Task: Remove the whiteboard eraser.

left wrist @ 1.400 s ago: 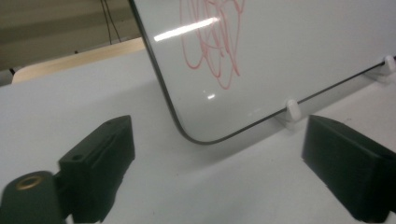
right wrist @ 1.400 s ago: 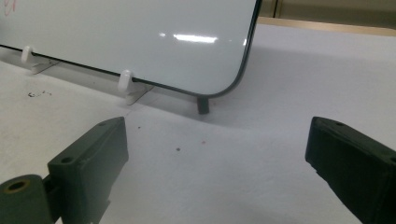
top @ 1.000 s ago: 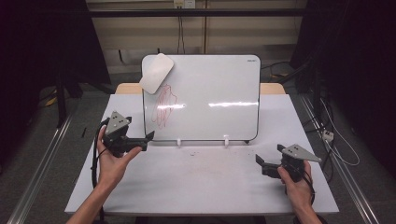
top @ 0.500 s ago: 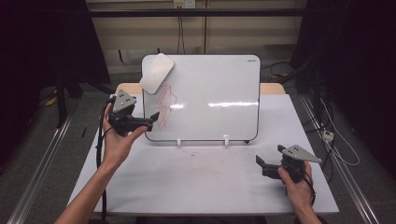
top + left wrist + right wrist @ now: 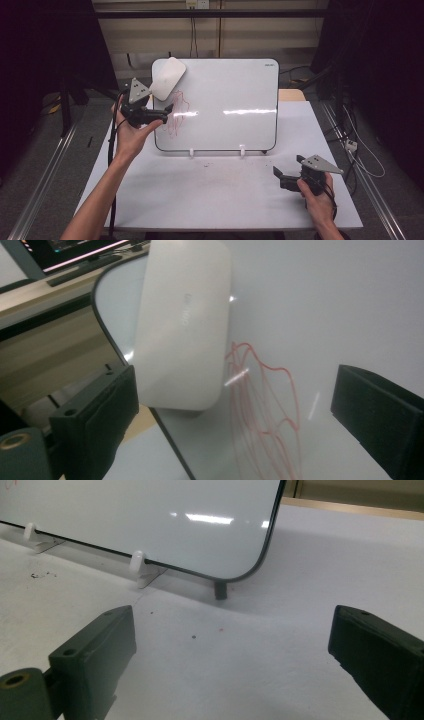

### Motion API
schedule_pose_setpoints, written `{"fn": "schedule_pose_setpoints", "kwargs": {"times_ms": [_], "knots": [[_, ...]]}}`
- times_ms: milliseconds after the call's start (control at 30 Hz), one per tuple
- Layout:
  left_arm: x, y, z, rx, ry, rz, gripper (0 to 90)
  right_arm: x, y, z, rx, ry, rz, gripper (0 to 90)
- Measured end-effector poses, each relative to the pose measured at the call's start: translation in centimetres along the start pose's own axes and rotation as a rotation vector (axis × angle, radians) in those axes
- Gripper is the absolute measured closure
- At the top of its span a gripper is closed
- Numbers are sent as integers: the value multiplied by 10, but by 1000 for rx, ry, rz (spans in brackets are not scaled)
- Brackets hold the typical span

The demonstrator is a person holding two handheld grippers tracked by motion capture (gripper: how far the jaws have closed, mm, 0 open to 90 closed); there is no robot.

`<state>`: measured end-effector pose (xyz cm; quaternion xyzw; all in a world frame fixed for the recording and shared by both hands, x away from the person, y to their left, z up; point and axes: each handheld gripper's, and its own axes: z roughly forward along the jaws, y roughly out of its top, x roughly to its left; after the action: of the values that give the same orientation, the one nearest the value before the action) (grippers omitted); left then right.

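One whiteboard (image 5: 225, 105) stands on the table (image 5: 210, 195) bearing one red scribble (image 5: 178, 114) and, at its ten o'clock corner, one smooth white rounded eraser (image 5: 167, 78), which the left gripper (image 5: 167, 111) nears with jaws spread empty, while the right gripper (image 5: 278, 174) sits agape at four o'clock.

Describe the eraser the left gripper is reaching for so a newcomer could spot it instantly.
Start at the whiteboard standing upright on the white table. At its top left corner sits the eraser, a pale rounded-rectangular pad set at a tilt, just above the red scribble. It is the board's one raised object; the open left gripper is just below it.
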<state>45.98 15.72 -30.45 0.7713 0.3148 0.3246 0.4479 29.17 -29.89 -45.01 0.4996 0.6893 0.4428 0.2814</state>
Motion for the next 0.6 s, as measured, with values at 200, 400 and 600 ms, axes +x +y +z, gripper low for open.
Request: {"fn": "schedule_pose_setpoints", "kwargs": {"times_ms": [200,400,600], "knots": [[8,10,8,2,43,8,56,-1,-1,-1,2,2,-2,50],[18,19,25,17,74,12,56,-1,-2,-2,2,-1,2,51],[20,29,36,27,72,9,54,-1,-2,-2,5,-1,5,50]]}}
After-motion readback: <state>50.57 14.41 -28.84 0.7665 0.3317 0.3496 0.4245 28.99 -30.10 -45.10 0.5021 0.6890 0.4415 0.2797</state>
